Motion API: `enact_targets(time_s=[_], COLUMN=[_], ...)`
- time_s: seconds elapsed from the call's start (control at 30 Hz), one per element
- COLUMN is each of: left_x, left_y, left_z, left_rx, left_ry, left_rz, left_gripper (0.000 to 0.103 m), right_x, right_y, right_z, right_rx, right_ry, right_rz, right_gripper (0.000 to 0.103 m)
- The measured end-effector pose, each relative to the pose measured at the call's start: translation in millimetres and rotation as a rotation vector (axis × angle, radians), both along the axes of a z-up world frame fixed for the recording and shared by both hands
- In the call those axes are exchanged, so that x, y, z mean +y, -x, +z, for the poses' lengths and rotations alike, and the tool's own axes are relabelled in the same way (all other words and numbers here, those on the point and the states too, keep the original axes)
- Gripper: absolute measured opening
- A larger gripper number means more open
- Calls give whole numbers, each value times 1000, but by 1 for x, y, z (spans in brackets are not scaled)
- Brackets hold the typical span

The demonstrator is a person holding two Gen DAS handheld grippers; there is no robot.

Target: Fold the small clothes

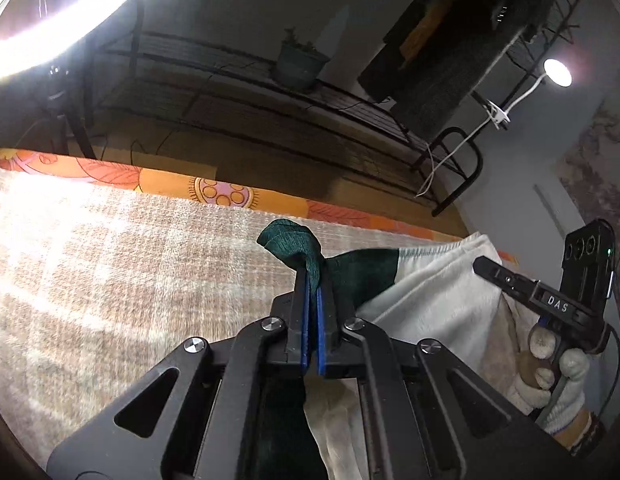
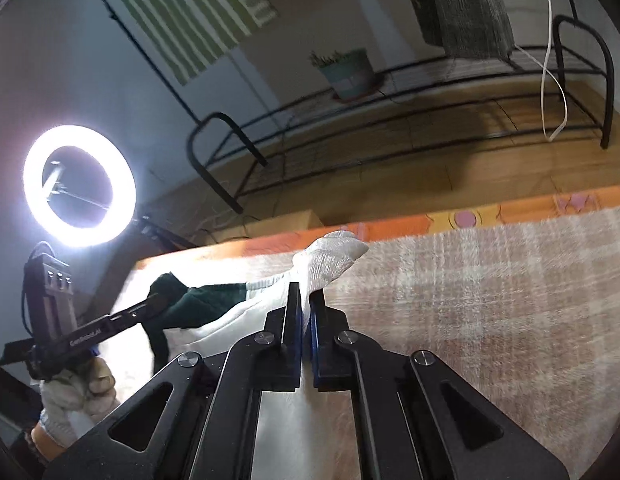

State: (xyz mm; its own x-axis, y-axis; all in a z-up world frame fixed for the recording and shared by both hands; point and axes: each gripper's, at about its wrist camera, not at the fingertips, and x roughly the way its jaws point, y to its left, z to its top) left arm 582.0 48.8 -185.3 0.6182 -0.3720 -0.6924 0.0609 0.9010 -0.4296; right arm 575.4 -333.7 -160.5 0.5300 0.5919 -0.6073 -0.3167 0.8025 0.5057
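Both tools are up off the bed with one small garment (image 1: 422, 304) strung between them, so I'd judge this the spread-out step, before any fold is laid. On the left, the left gripper (image 1: 313, 280) has its blue-padded jaws pinched tight on the dark green corner (image 1: 297, 242), which bunches above the tips; the cloth runs from there to the cream part. To the right, the right gripper (image 2: 303, 300) is clamped on the pale ribbed corner (image 2: 330, 260), the rest sagging below toward the gloved hands. Next, I think, they must lower it flat onto the plaid blanket (image 2: 490, 300) with the top edge kept taut, then bring one side over the other. The blanket is fuzzy, beige and white, over an orange flowered sheet (image 1: 109, 172). Beyond it: a ring light (image 2: 79, 186) at the left, a black metal rack (image 2: 390, 120) with a potted plant (image 2: 350, 72), and wooden flooring.
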Motion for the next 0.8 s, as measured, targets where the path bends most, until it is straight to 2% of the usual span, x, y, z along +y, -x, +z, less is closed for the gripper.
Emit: enact_targets(time_s=[0.3, 0.43, 0.63, 0.8], left_x=[-10, -14, -20, -24], left_y=[68, 111, 177, 231], left_z=[52, 70, 76, 66], left_rx=[-73, -102, -118, -117], left_ry=[-28, -70, -130, -167], left_rz=[-34, -63, -103, -138], left_gripper=[0, 0, 0, 0], right_x=[-5, -4, -13, -7], right_y=[66, 99, 160, 226], right_z=[54, 67, 72, 60], right_rx=[-78, -93, -102, -128], right_ry=[-3, 27, 57, 165], right_rz=[70, 105, 138, 197], right_gripper=[2, 1, 1, 1])
